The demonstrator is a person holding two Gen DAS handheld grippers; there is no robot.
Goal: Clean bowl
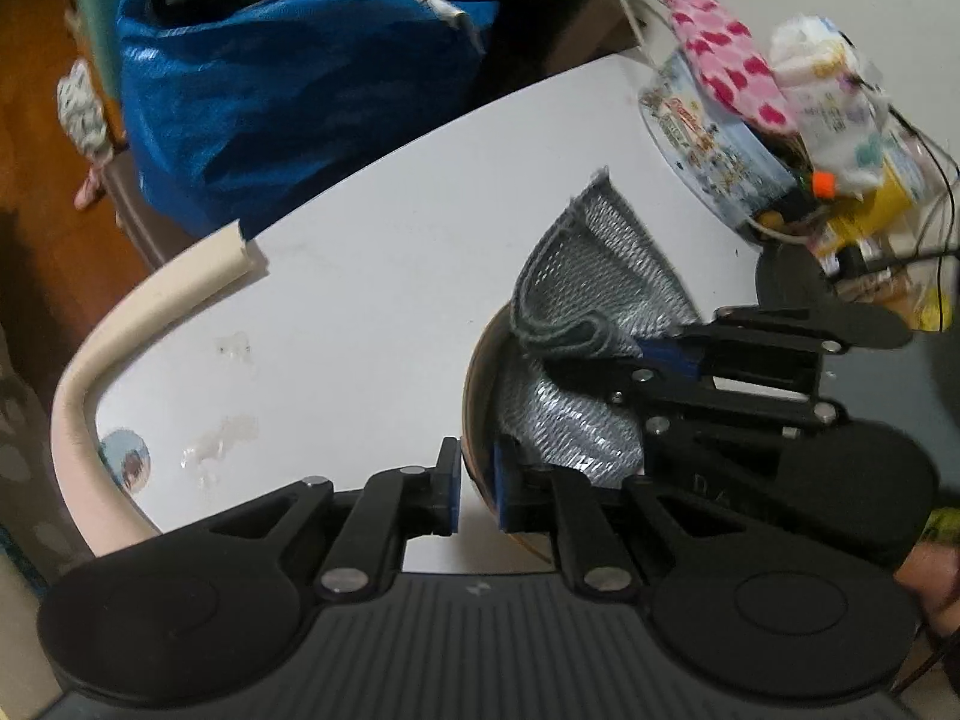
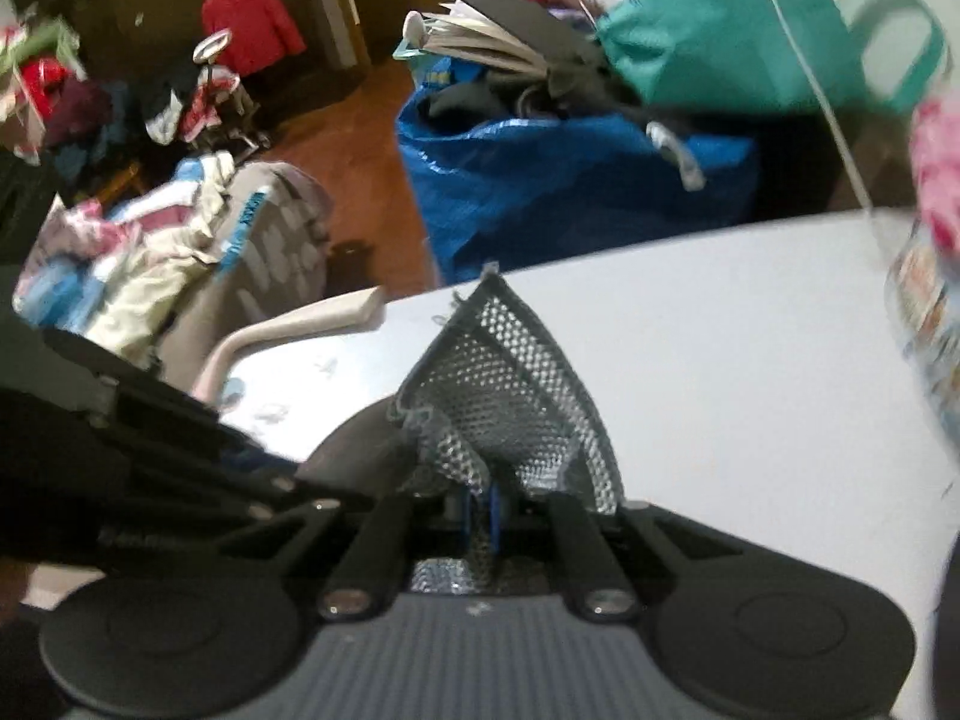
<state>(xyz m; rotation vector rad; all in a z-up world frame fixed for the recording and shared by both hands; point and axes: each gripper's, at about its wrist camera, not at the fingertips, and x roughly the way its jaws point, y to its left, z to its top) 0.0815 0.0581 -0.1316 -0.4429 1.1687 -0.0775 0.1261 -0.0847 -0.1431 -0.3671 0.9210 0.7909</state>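
The bowl (image 1: 470, 387) stands on the white table (image 1: 360, 300), brown at its rim. My left gripper (image 1: 475, 489) is shut on the near rim, one blue pad outside the wall and one inside. A grey mesh cloth (image 1: 600, 258) lies partly inside the bowl, and one corner sticks up over the far side. My right gripper (image 1: 651, 354) comes in from the right and is shut on a fold of this cloth. In the right wrist view the cloth (image 2: 510, 372) rises as a peak from between the right gripper's (image 2: 480, 510) blue pads. The bowl's dark wall (image 2: 354, 456) shows to its left.
A beige edge guard (image 1: 150, 300) runs along the table's curved left edge. Beyond it stands a full blue bag (image 1: 270, 90) on the floor. At the back right sits a round tin (image 1: 714, 138) piled with a pink heart mask (image 1: 729, 66), wrappers and cables.
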